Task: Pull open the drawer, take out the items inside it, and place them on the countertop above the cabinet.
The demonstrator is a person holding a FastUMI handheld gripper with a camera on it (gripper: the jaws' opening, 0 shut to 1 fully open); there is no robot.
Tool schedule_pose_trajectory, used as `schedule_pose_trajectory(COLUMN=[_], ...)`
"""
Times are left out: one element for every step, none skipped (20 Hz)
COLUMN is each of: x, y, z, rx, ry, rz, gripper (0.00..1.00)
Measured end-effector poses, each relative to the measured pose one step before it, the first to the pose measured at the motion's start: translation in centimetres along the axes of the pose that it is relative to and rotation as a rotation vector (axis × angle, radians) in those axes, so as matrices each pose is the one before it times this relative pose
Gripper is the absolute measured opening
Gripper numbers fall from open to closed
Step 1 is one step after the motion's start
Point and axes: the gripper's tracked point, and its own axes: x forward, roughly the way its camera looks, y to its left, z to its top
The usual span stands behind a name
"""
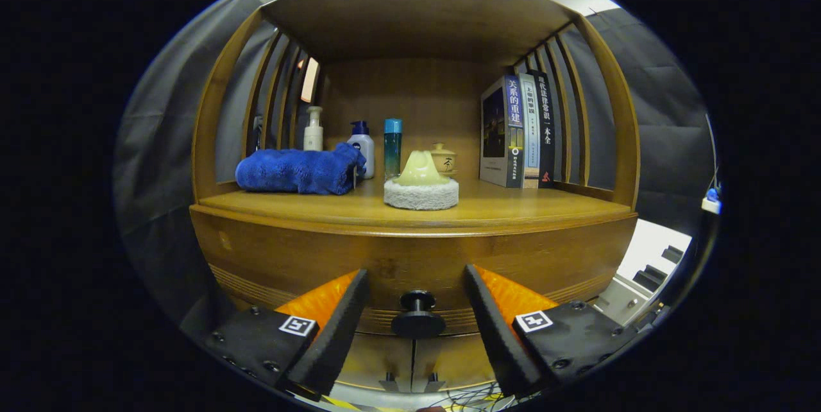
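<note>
A wooden cabinet stands in front of me. Its drawer front [410, 258] is shut, and a dark round knob [417, 316] sticks out of it low down. My gripper [417, 278] is open, with one finger on each side of the knob; neither finger touches it. Above the drawer runs the wooden countertop [513, 210]. What lies inside the drawer is hidden.
On the countertop sit a folded blue towel [298, 170], a pump bottle [313, 129], a white bottle [362, 145], a teal bottle [392, 144], a pale mountain-shaped piece on a grey round pad [421, 184], a small lidded cup [443, 158] and three upright books [519, 133]. Slatted sides and a shelf roof close in the space.
</note>
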Motion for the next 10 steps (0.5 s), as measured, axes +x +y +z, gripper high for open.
schedule_pose_trajectory(x=[-0.393, -0.668, -0.719, -0.825, -1.026, -1.108, -1.180, -1.200, -1.164, -1.165], y=[-0.233, -0.235, -0.183, -0.154, -0.045, 0.056, 0.044, -0.023, -0.157, 0.093], z=[0.661, 0.746, 0.747, 0.809, 0.721, 0.686, 0.674, 0.825, 0.892, 0.662], rx=[0.01641, 0.00852, 0.00343, 0.00013, 0.00321, 0.00778, 0.00771, 0.00330, -0.00215, 0.00005], ry=[-0.01032, -0.01383, -0.01489, -0.01480, -0.01046, -0.00619, -0.00488, -0.00771, -0.00943, -0.00302], rz=[-0.00137, -0.00172, -0.00049, 0.00122, 0.00283, 0.00602, 0.00833, 0.00170, 0.00394, 0.00831], gripper=[0.97, 0.96, 0.96, 0.96, 0.96, 0.97, 0.97, 0.97, 0.97, 0.97])
